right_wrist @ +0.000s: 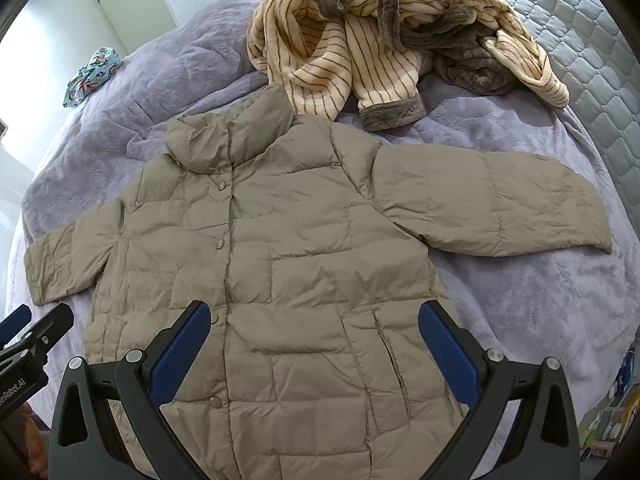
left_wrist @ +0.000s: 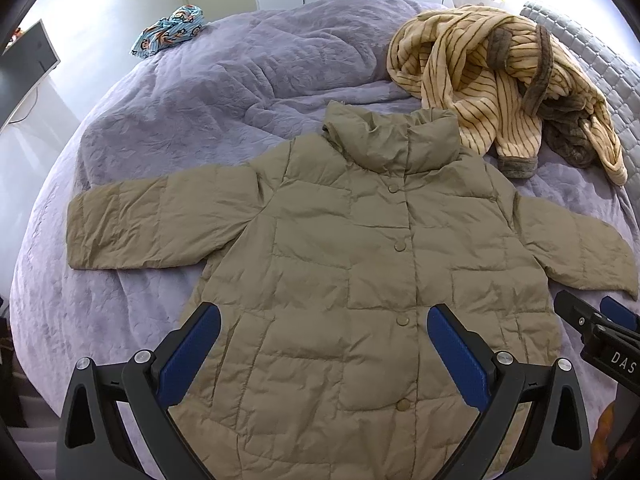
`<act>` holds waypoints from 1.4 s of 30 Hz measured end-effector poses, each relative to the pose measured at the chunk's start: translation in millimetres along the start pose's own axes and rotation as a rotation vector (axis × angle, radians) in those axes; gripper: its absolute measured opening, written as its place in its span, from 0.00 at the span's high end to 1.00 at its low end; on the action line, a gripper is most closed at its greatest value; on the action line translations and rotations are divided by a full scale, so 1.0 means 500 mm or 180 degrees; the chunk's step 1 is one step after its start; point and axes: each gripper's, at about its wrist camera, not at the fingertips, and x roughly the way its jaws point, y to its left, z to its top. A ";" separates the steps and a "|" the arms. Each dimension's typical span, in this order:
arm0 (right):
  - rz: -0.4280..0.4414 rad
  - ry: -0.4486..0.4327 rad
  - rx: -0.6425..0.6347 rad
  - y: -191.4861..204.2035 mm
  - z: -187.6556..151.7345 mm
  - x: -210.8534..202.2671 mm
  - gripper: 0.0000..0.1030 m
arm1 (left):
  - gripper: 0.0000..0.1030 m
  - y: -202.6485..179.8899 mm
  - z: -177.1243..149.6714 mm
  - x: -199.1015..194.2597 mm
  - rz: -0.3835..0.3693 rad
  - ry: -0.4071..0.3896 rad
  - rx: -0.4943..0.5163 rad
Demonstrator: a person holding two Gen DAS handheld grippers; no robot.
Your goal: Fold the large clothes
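Since the khaki padded jacket (left_wrist: 352, 264) lies spread flat and face up on the bed (left_wrist: 168, 128), buttoned down the front, collar away from the cameras and both sleeves stretched out to the sides, the folding itself looks not yet begun. The step in hand seems to be the approach: the left gripper (left_wrist: 324, 356) and the right gripper (right_wrist: 314, 354) both hover over the lower part of the jacket, jaws wide apart, holding nothing. A likely first move is to take one sleeve (left_wrist: 152, 224) near its cuff and bring it across the chest, which calls for pinching thin slippery fabric without dragging the body out of line. Counted: one jacket, two sleeves, five buttons showing in the left view. Beyond the collar lies one crumpled striped robe (left_wrist: 492, 68), just touching it, and one small blue patterned cloth (left_wrist: 168, 30) far off.
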 end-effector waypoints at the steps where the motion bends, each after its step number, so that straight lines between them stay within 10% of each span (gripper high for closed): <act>1: -0.0011 -0.0017 -0.0012 0.001 0.000 0.000 0.00 | 0.00 0.000 0.000 0.000 -0.0001 0.0002 0.0000; 42: 0.0113 0.0030 0.0064 -0.006 -0.011 -0.012 0.00 | 0.00 -0.009 -0.009 -0.017 0.0010 -0.0005 0.0023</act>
